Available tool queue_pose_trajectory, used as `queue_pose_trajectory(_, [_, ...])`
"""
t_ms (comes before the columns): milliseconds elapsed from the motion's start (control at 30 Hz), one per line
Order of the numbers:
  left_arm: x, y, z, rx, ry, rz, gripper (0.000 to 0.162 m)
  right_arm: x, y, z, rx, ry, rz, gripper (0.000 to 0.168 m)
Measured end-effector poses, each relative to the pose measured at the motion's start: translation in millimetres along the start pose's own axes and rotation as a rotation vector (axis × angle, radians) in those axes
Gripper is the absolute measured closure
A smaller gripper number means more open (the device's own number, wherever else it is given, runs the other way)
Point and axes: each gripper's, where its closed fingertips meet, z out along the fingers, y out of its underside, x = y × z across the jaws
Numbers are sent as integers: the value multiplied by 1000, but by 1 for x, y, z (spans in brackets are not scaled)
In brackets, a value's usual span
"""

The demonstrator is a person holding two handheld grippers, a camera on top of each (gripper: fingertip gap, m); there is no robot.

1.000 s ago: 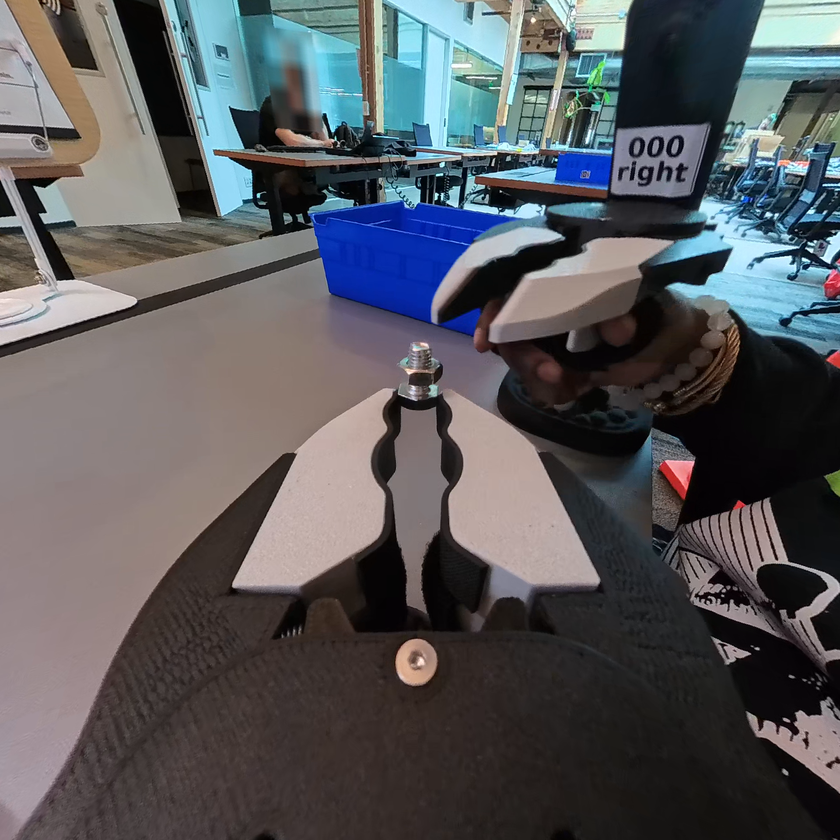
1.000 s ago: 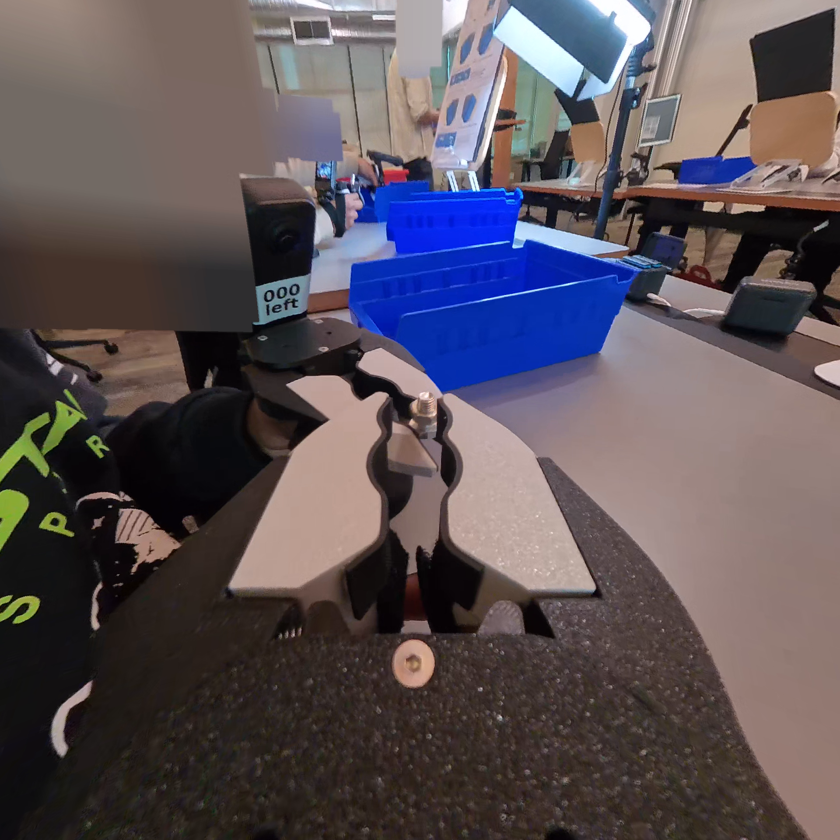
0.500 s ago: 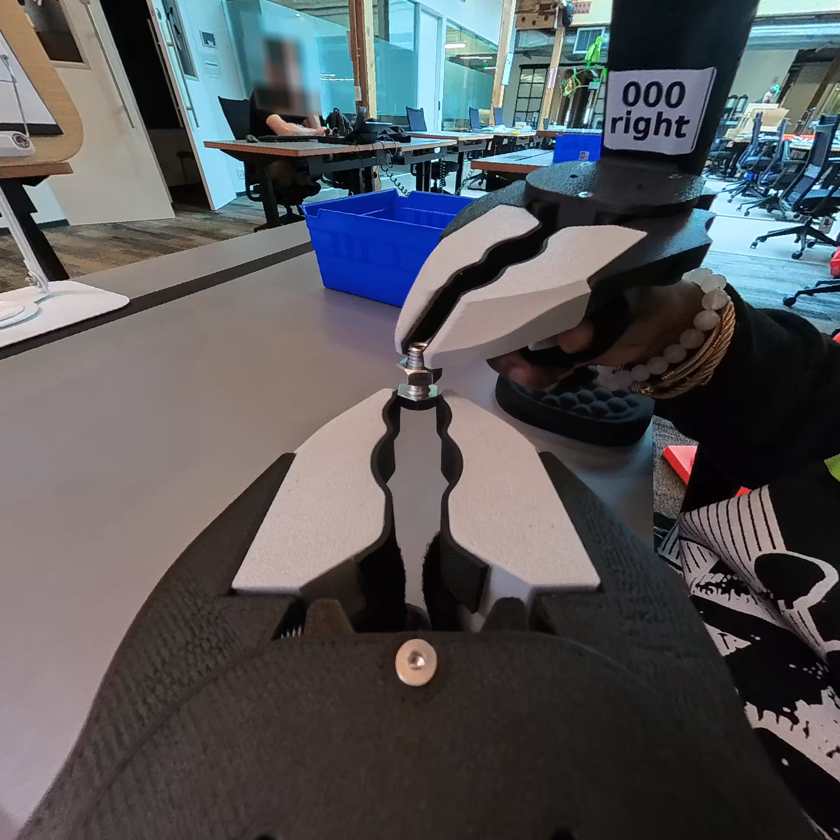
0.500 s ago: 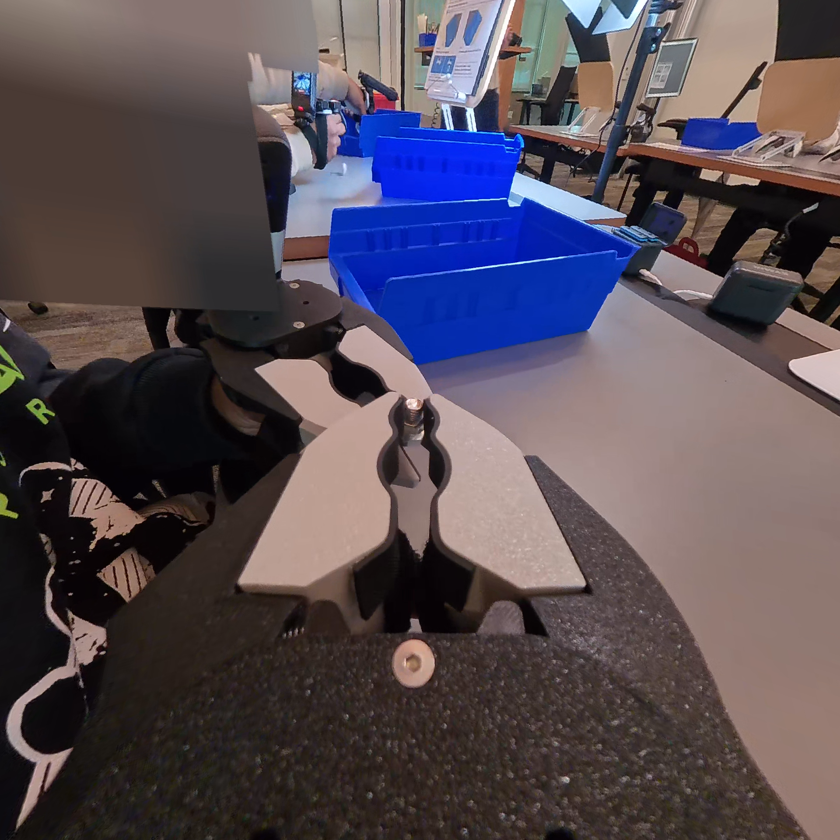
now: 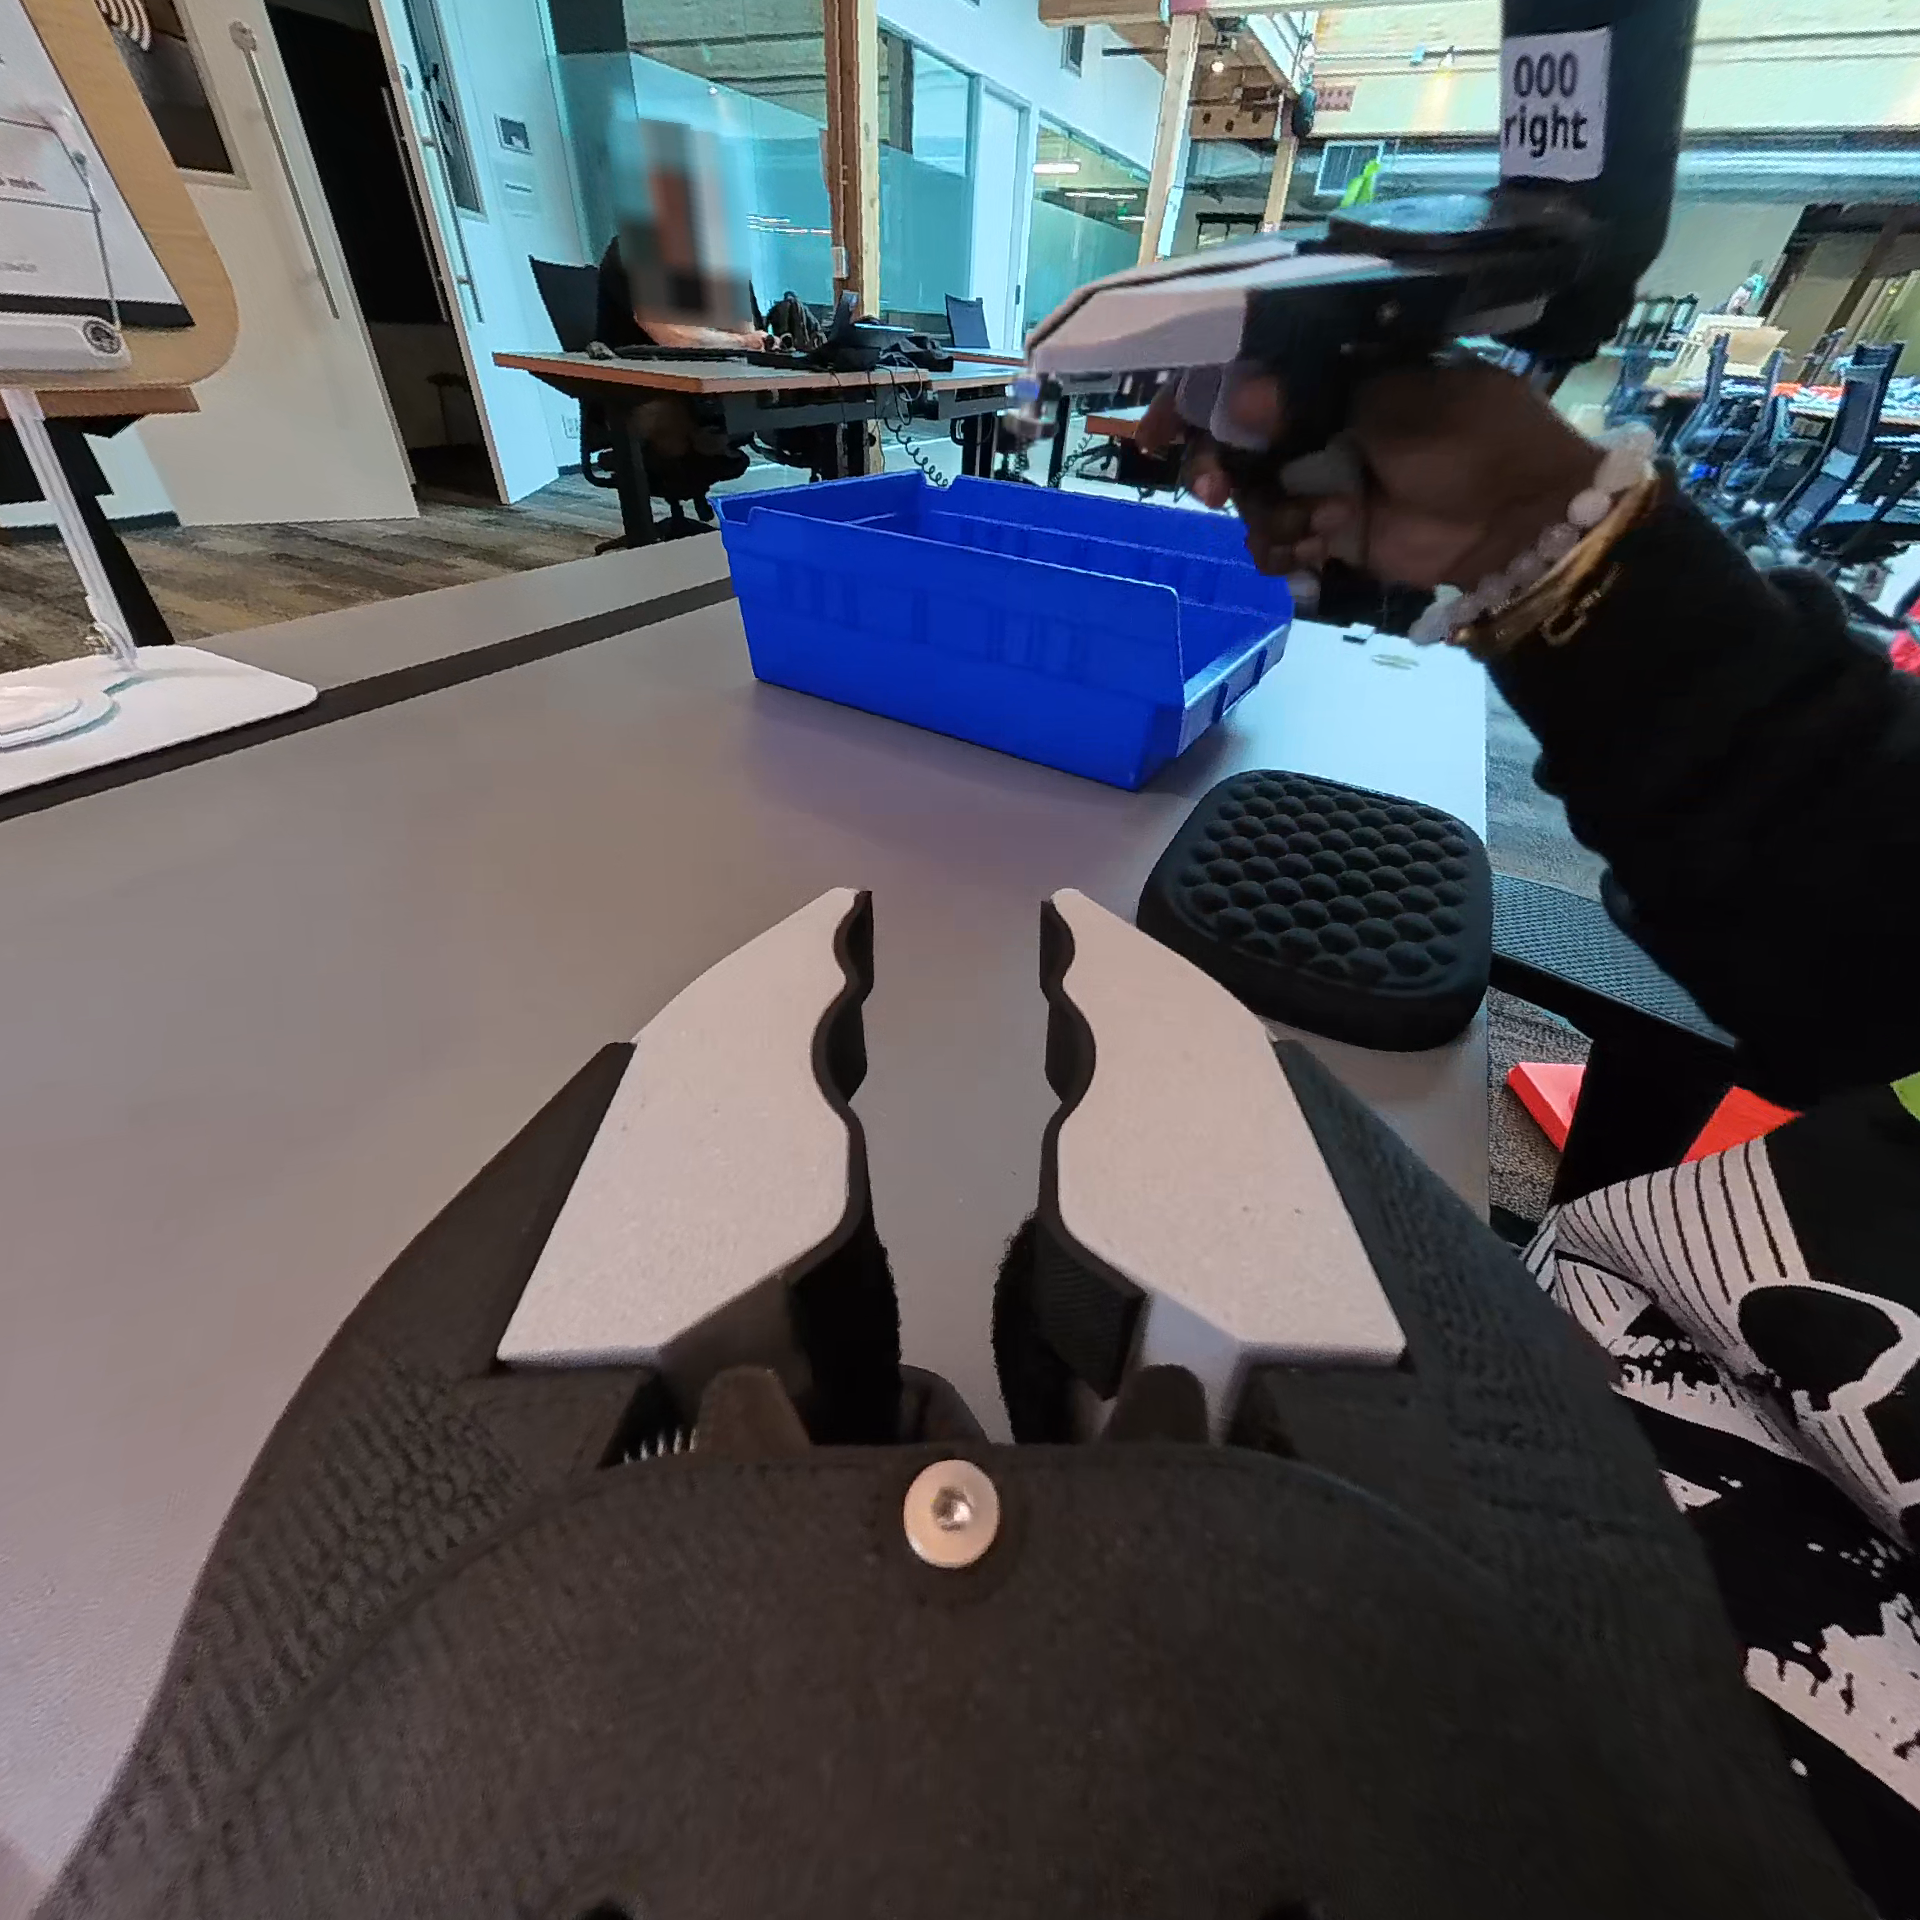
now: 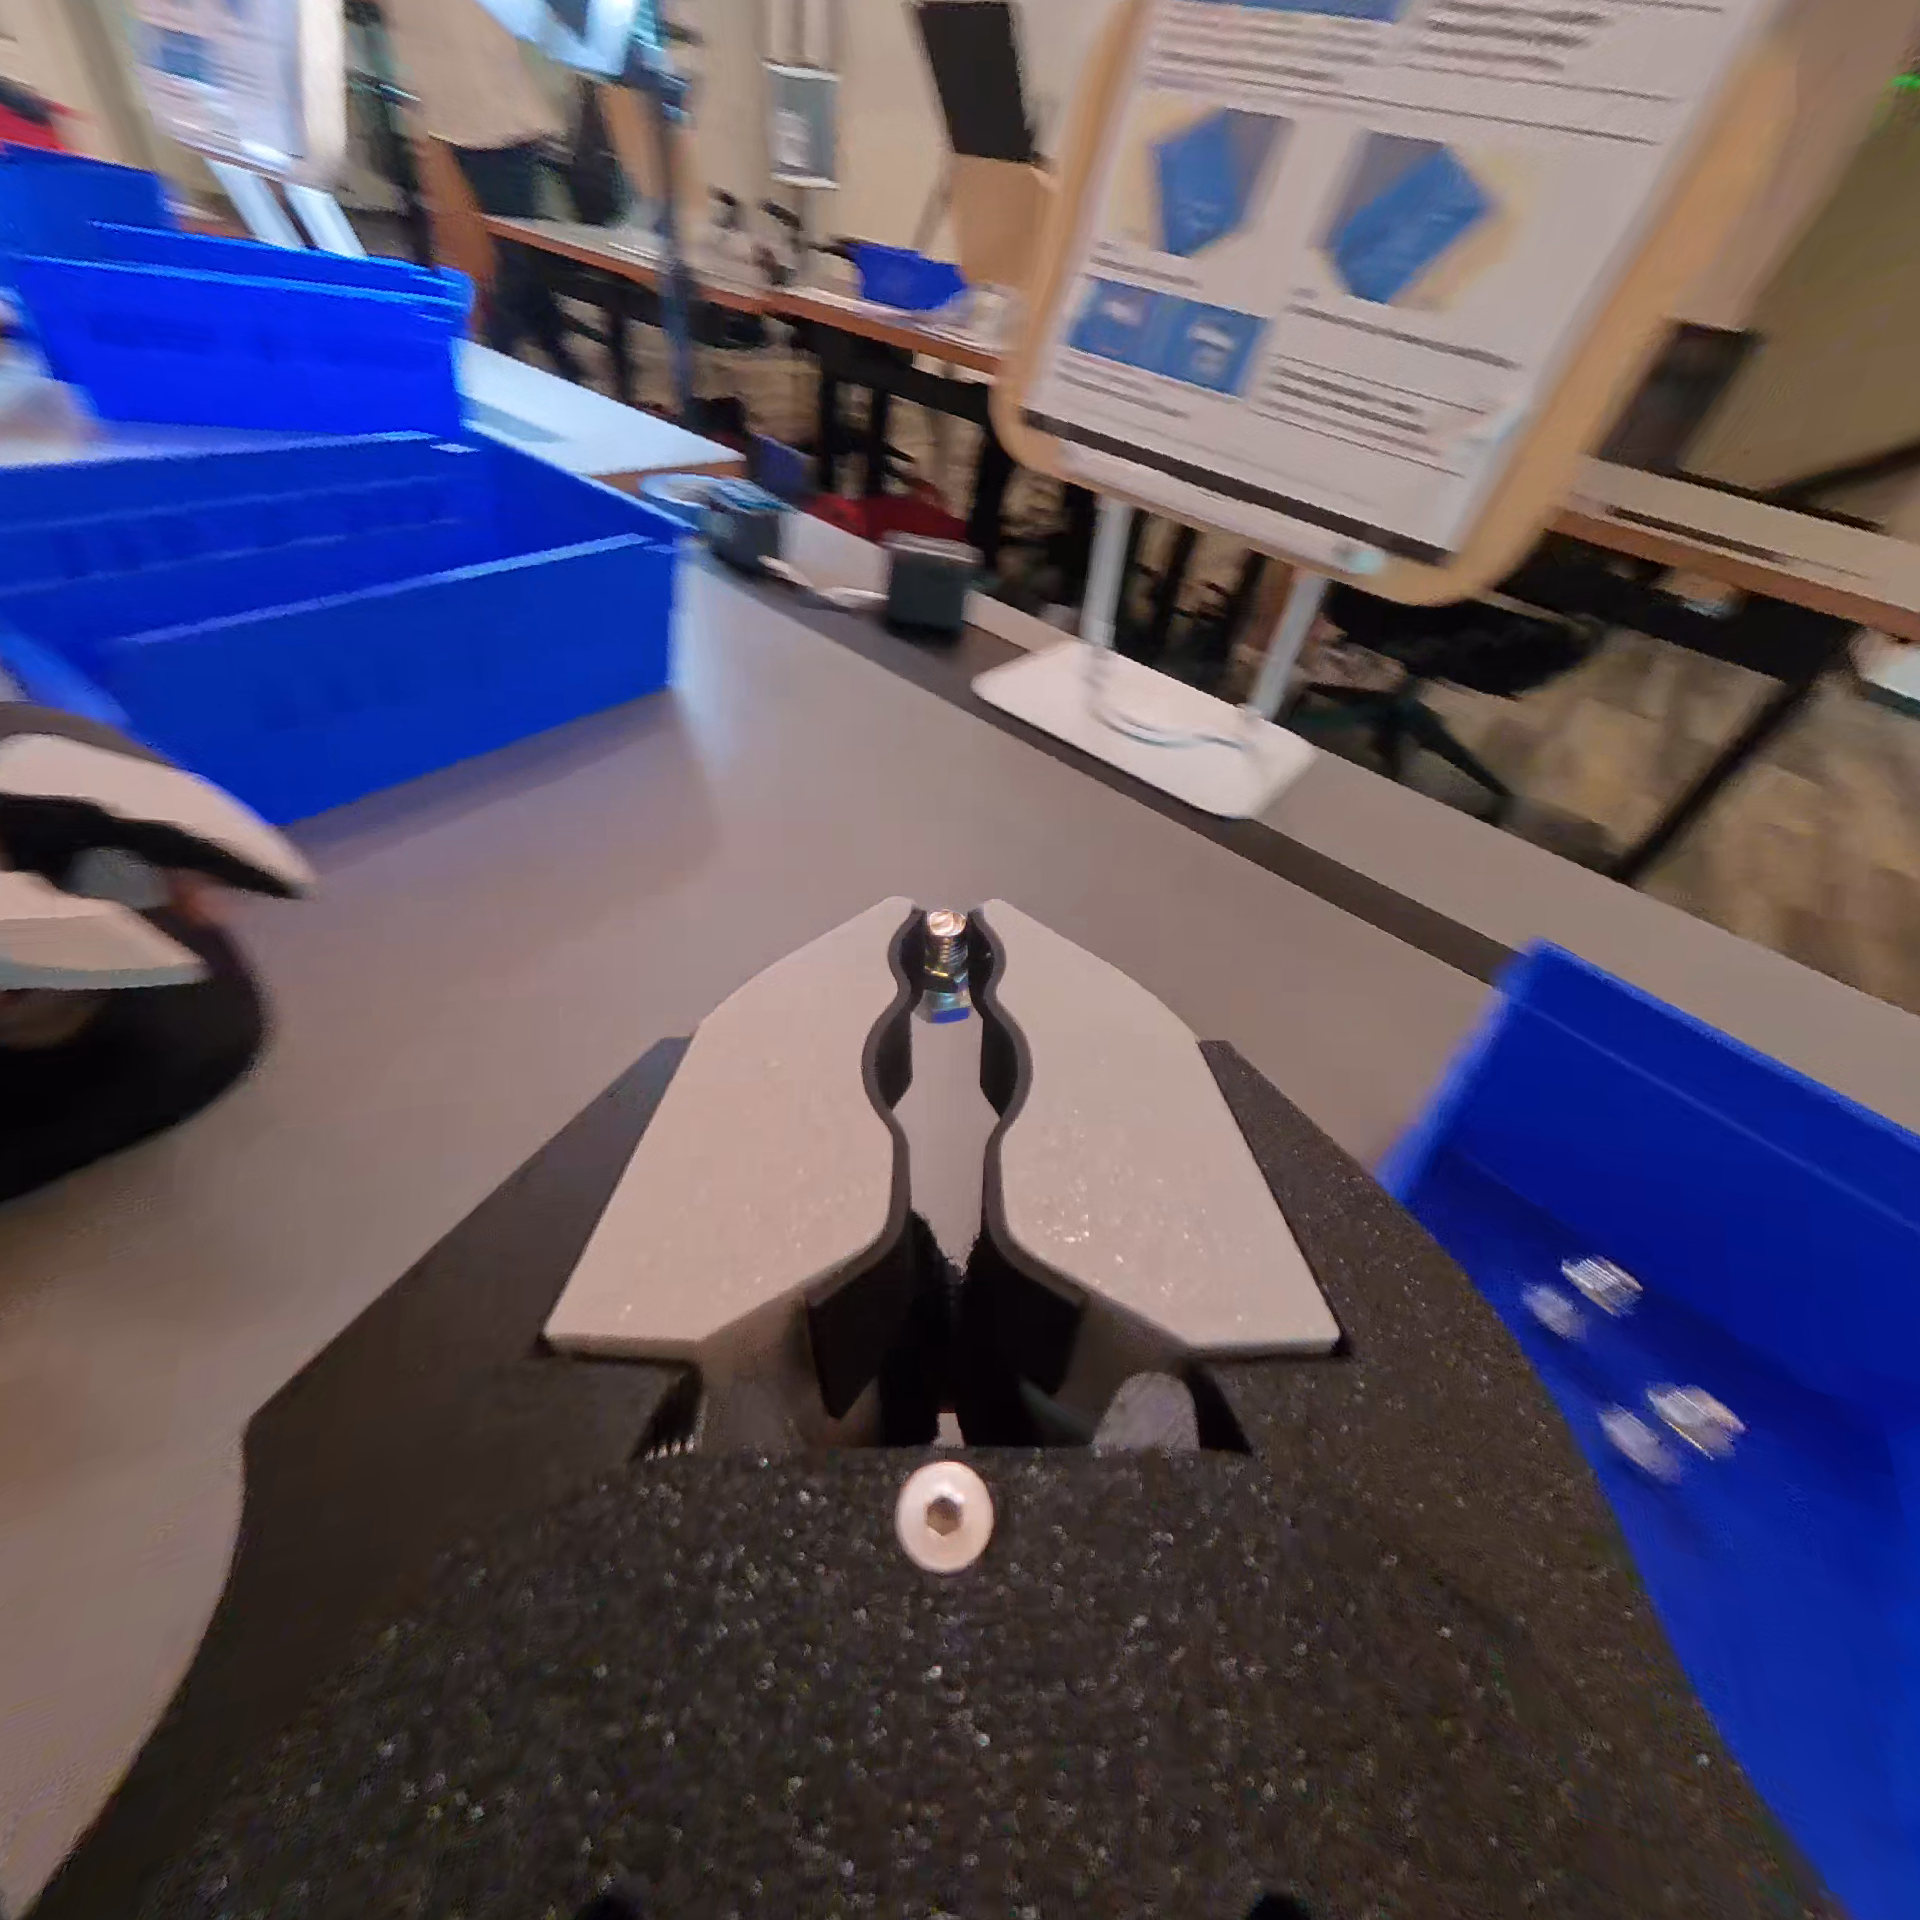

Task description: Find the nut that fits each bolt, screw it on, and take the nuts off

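Observation:
My right gripper (image 6: 943, 916) is shut on a small silver bolt with a nut on it (image 6: 941, 961), pinched at the fingertips and held in the air above the grey table (image 6: 623, 935). In the left wrist view the right gripper (image 5: 1049, 358) is raised at the upper right, and the bolt (image 5: 1029, 400) hangs blurred below its tips. My left gripper (image 5: 956, 920) is open and empty, low over the table. It shows blurred at the left edge of the right wrist view (image 6: 135, 831).
A blue bin (image 5: 997, 634) stands ahead on the table, also in the right wrist view (image 6: 312, 644). A second blue bin (image 6: 1714, 1143) at the right holds several silver parts (image 6: 1605, 1288). A black bumpy pad (image 5: 1320, 904) lies at the table's right edge. A sign stand (image 6: 1153, 727) stands behind. Some 20 cm of space lies between my two pairs of fingers.
My right gripper closed on the bolt that the left held, then lifted it up and away to the right. My left gripper opened and let go of it.

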Motion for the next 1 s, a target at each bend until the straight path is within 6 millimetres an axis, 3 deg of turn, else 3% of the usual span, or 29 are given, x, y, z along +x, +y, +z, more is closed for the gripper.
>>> queue_pose_trajectory(100, [-1, 0, 0, 2, -5, -1, 131, 61, 15, -18, -74, 167, 25, 160])
queue_pose_trajectory(200, [-1, 0, 0, 3, -4, -10, 131, 110, 39, -30, -163, 291, 62, 160])
queue_pose_trajectory(400, [-3, 0, 0, 4, -8, -21, 131, 173, 111, -31, -385, 409, 191, 160])
queue_pose_trajectory(567, [-3, 1, 0, -1, -11, -21, 131, 197, 165, -17, -543, 427, 296, 160])
queue_pose_trajectory(700, [-3, 0, 0, 0, -13, -23, 131, 208, 189, -11, -606, 456, 335, 160])
queue_pose_trajectory(900, [-4, 1, 1, -1, -11, -29, 131, 207, 197, -9, -650, 452, 311, 153])
queue_pose_trajectory(1000, [-4, 0, 0, 3, -13, -26, 131, 206, 183, -12, -611, 465, 306, 143])
